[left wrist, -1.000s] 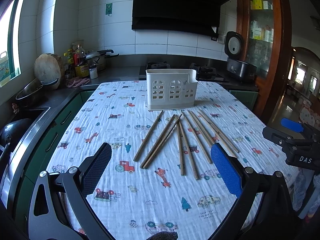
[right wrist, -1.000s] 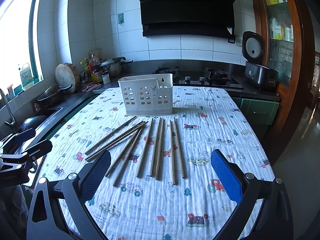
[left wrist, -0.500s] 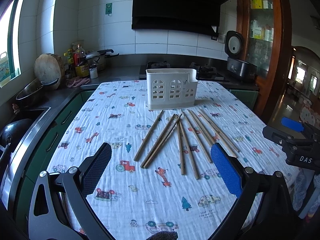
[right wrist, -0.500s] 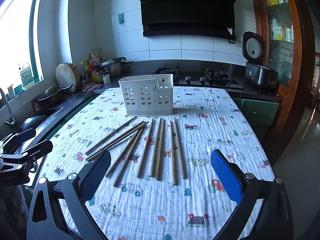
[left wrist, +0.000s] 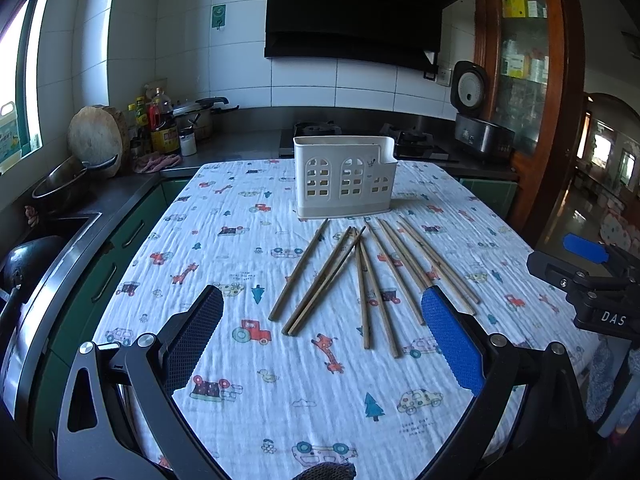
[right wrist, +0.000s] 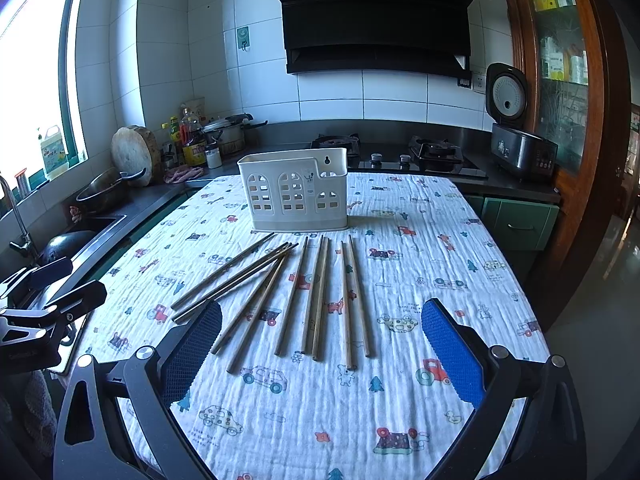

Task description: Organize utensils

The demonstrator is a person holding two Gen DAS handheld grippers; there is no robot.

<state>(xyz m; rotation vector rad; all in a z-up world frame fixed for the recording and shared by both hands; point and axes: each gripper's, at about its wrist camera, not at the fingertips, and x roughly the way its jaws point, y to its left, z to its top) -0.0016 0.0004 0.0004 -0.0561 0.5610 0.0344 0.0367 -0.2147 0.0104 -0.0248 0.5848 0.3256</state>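
Several wooden chopsticks [left wrist: 362, 276] lie loose in a fan on the patterned tablecloth [left wrist: 248, 380], in front of a white slotted utensil holder [left wrist: 345, 176] that stands upright. The chopsticks [right wrist: 316, 296] and the holder [right wrist: 296, 192] show the same way in the right wrist view. My left gripper [left wrist: 320, 332] is open and empty, held over the near part of the table, short of the chopsticks. My right gripper [right wrist: 320, 336] is open and empty, its fingers either side of the chopsticks' near ends, above them. Each gripper shows at the edge of the other's view.
The table [right wrist: 480, 280] stands beside a dark counter with a sink [right wrist: 72, 240], a pan [right wrist: 108, 190], bottles [right wrist: 192, 140] and a chopping block [right wrist: 130, 152] on the left. A stove [right wrist: 400, 156] and rice cooker [right wrist: 516, 148] are behind. A wooden cabinet [right wrist: 568, 80] stands at right.
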